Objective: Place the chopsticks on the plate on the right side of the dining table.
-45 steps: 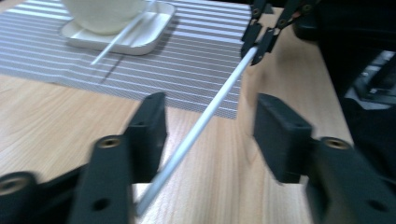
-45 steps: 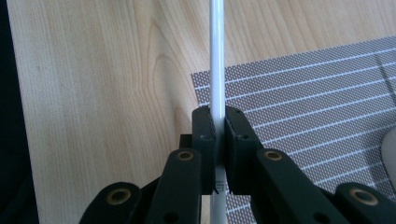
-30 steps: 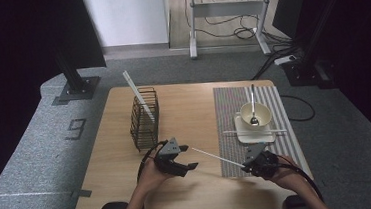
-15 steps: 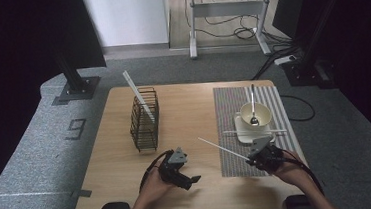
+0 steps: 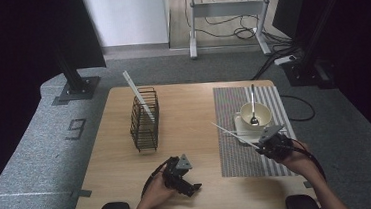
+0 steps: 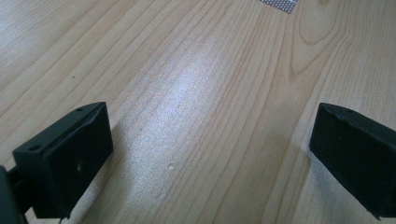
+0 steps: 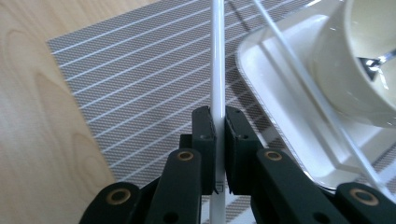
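Item: white chopstick [image 7: 217,60], pinched near its end in our right gripper [image 7: 220,128], reaching ahead over the striped placemat [image 7: 135,60]. Left gripper [image 6: 210,158]: jaws wide, empty, over bare desk [image 6: 196,70]. Risk: the long stick may pivot and strike the bowl [image 7: 359,60] beside it.

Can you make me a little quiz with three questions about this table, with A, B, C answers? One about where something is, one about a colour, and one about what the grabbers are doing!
1. Where is the spoon?
A. in the bowl
B. in the wire basket
C. on the bare wood

2. What colour is the stick in the right gripper?
A. red
B. white
C. black

3. How is the left gripper?
A. shut on a cup
B. shut on a stick
C. open, holding nothing

Answers:
1 A: its handle rises from the bowl on the striped mat.
2 B: the clamped stick looks white.
3 C: its jaws stand wide apart over the table.
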`<act>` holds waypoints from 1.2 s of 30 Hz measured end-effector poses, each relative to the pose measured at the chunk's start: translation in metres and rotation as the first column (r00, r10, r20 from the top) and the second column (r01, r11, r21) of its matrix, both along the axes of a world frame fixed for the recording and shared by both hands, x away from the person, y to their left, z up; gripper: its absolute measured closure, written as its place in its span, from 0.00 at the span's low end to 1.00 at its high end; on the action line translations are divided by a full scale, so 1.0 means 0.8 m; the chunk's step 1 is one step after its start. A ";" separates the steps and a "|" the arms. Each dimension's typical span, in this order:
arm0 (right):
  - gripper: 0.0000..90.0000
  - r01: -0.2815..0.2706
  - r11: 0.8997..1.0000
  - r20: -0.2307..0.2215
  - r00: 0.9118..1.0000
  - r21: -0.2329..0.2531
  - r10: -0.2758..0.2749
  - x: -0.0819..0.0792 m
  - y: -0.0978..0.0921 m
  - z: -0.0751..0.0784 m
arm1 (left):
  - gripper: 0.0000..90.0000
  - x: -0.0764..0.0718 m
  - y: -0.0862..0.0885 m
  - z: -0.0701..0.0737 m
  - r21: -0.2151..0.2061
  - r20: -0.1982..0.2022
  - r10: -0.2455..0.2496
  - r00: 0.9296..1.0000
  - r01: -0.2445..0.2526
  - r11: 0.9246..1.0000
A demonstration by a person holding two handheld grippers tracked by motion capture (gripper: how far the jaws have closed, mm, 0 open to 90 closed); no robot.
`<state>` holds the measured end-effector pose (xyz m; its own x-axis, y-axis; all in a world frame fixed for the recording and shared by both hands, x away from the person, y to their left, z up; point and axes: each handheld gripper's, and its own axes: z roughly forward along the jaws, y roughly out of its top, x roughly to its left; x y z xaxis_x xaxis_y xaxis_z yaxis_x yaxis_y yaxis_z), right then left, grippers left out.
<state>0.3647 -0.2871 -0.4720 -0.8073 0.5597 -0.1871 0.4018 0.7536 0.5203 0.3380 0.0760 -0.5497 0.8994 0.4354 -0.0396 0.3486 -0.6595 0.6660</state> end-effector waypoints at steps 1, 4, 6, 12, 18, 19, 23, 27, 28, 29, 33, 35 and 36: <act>0.93 0.006 1.000 0.001 1.000 -0.001 -0.006 0.003 -0.003 0.000 | 0.00 0.000 0.000 0.000 -0.001 -0.002 0.001 1.000 -0.001 1.000; 0.93 0.025 1.000 0.004 1.000 -0.011 -0.025 0.010 -0.009 -0.001 | 0.00 0.000 0.000 0.000 0.000 -0.001 0.001 1.000 -0.001 1.000; 0.93 0.036 0.999 0.003 0.999 -0.018 -0.036 0.015 -0.014 -0.002 | 0.00 0.000 -0.001 0.000 0.006 0.005 0.000 1.000 0.000 1.000; 0.93 0.070 0.997 -0.014 0.997 -0.040 -0.070 0.032 -0.028 -0.009 | 0.00 -0.003 -0.003 -0.001 0.027 0.023 -0.004 1.000 0.004 1.000; 0.93 0.094 0.993 -0.031 0.995 -0.068 -0.096 0.048 -0.038 -0.016 | 0.00 -0.003 -0.003 -0.001 0.028 0.024 -0.006 1.000 0.005 1.000; 0.93 0.094 0.993 -0.032 0.995 -0.072 -0.096 0.051 -0.039 -0.017 | 0.00 -0.003 -0.003 -0.001 0.028 0.024 -0.005 1.000 0.005 1.000; 0.93 0.095 0.991 -0.046 0.994 -0.094 -0.100 0.060 -0.045 -0.023 | 0.00 -0.003 -0.003 -0.001 0.028 0.024 -0.005 1.000 0.005 1.000; 0.93 0.096 0.989 -0.053 0.993 -0.111 -0.102 0.065 -0.050 -0.028 | 0.00 -0.003 -0.003 -0.001 0.028 0.024 -0.007 1.000 0.006 1.000; 0.93 0.099 0.989 -0.055 0.993 -0.113 -0.106 0.066 -0.052 -0.029 | 0.00 -0.003 -0.003 -0.001 0.028 0.024 -0.007 1.000 0.006 1.000; 0.93 0.098 0.988 -0.055 0.993 -0.116 -0.105 0.068 -0.053 -0.030 | 0.00 -0.003 -0.003 -0.001 0.028 0.024 -0.007 1.000 0.007 1.000; 0.93 0.098 0.986 -0.061 0.992 -0.132 -0.107 0.073 -0.055 -0.033 | 0.00 -0.003 -0.003 -0.001 0.028 0.024 -0.008 1.000 0.007 1.000; 0.92 0.098 0.986 -0.064 0.992 -0.136 -0.107 0.076 -0.055 -0.034 | 0.00 -0.003 -0.003 -0.001 0.028 0.024 -0.008 1.000 0.007 1.000; 0.92 0.099 0.985 -0.065 0.992 -0.140 -0.109 0.077 -0.056 -0.035 | 0.00 -0.003 -0.003 -0.001 0.028 0.024 -0.008 1.000 0.007 1.000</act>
<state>0.4264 -0.3316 -0.5001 -0.7602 0.6147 -0.2102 0.5147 0.7674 0.3824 0.3360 0.0735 -0.5504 0.9031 0.4293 -0.0055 0.3275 -0.6806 0.6554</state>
